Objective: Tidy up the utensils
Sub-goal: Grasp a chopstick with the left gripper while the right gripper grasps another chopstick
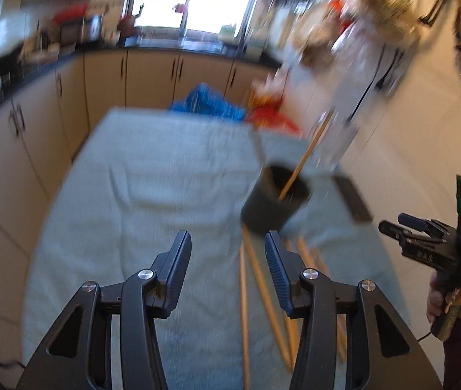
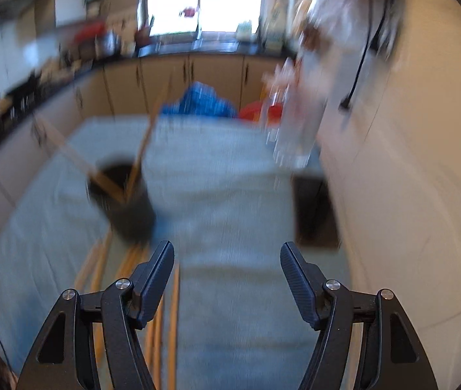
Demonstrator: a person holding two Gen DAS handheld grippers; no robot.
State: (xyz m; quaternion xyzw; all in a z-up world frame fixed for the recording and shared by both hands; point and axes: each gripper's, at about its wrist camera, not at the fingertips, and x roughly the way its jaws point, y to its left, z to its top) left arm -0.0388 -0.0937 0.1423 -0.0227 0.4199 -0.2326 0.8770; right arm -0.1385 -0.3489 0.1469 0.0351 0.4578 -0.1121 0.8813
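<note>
A black utensil cup point(image 1: 275, 200) stands on the pale blue-green cloth point(image 1: 152, 175) with a wooden stick point(image 1: 308, 152) leaning in it. In the right wrist view the cup point(image 2: 126, 201) holds two wooden sticks point(image 2: 141, 152). Several wooden utensils point(image 1: 262, 289) lie flat on the cloth in front of the cup, also in the right wrist view point(image 2: 162, 325). My left gripper point(image 1: 228, 247) is open and empty, above the cloth just left of the loose utensils. My right gripper point(image 2: 227, 256) is open and empty; it shows at the right edge of the left wrist view point(image 1: 431, 237). Both views are blurred.
A dark flat object point(image 2: 314, 211) lies at the cloth's right edge by the white wall. Blue point(image 1: 207, 102) and red point(image 1: 269, 118) items sit beyond the table's far end. Kitchen cabinets point(image 1: 152, 74) run along the left and back. A cluttered rack point(image 1: 353, 48) hangs at the right.
</note>
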